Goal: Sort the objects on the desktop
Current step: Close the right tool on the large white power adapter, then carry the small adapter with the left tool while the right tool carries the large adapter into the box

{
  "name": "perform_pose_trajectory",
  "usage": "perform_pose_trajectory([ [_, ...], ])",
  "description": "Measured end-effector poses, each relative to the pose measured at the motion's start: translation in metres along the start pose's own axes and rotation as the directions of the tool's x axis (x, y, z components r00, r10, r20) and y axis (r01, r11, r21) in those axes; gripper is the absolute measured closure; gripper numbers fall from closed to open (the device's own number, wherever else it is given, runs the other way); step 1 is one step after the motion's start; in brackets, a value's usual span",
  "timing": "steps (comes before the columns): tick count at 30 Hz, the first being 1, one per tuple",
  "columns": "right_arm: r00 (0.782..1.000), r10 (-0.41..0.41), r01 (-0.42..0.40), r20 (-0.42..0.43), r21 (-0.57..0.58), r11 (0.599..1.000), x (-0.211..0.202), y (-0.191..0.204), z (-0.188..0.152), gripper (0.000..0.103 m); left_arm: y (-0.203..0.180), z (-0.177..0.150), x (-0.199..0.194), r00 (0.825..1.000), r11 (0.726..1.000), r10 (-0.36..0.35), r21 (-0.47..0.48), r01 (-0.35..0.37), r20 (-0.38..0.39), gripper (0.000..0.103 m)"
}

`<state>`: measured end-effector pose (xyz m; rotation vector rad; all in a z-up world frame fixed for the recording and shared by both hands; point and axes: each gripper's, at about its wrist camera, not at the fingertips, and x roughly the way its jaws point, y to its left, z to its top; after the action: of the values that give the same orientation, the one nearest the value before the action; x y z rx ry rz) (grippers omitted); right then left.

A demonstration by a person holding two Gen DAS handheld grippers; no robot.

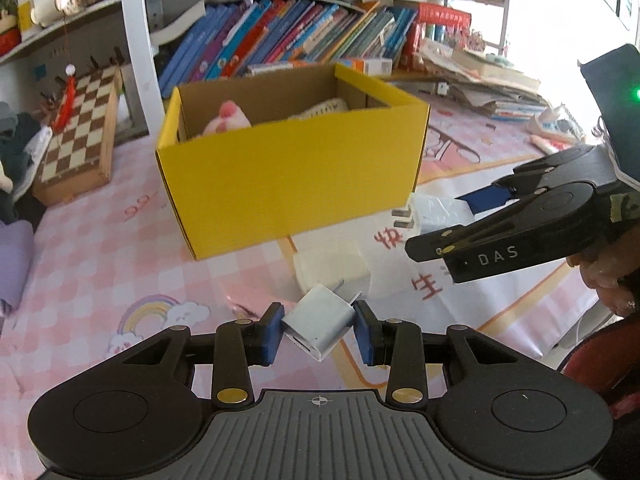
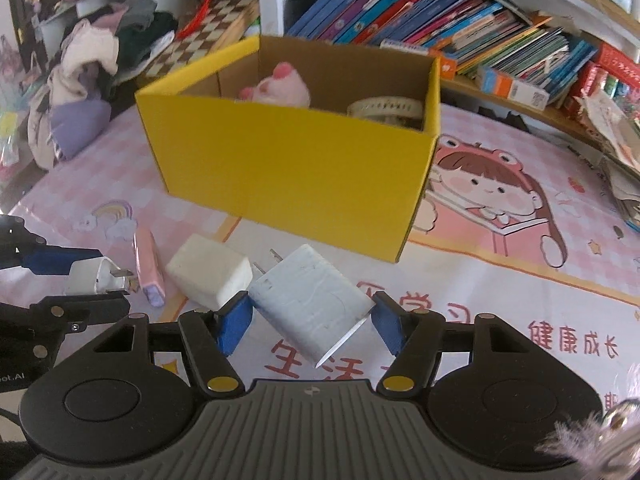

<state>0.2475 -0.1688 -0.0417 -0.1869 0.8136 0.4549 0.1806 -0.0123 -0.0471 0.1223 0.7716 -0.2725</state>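
Note:
My left gripper is shut on a small white plug adapter, held above the mat; it also shows at the left of the right wrist view. My right gripper is shut on a larger flat white charger, prongs pointing away; it shows at the right of the left wrist view. A cream block charger lies on the mat between them. An open yellow cardboard box stands ahead, holding a pink plush and a tape roll.
A pink pen-like item lies on the mat left of the cream charger. A chessboard leans at the back left. Rows of books fill the shelf behind the box. Clothes are piled far left.

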Motion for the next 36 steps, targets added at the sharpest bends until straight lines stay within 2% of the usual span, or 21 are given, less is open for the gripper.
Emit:
perform_pose_trajectory([
  [11,0.994,-0.019,0.021,0.112,-0.009,1.000,-0.034,0.004,0.017,0.040,0.014,0.021,-0.022,0.994,0.999,0.011,-0.031,-0.008,0.105,0.067],
  [21,0.973,0.007,-0.003,0.231,-0.017,1.000,-0.063,0.001,0.048,0.040,0.024,0.045,-0.037,0.980,0.999,0.025,-0.044,-0.017,0.199,0.067],
  [29,0.960,0.003,0.006,0.281,-0.029,1.000,-0.058,-0.010,0.078,0.040,0.034,0.075,-0.036,0.963,0.998,0.058,-0.038,-0.049,0.265,0.067],
  [36,0.959,-0.006,0.017,0.284,-0.035,0.999,-0.039,-0.025,0.097,0.040,0.044,0.096,-0.024,0.957,0.996,0.087,-0.028,-0.083,0.278,0.067],
])
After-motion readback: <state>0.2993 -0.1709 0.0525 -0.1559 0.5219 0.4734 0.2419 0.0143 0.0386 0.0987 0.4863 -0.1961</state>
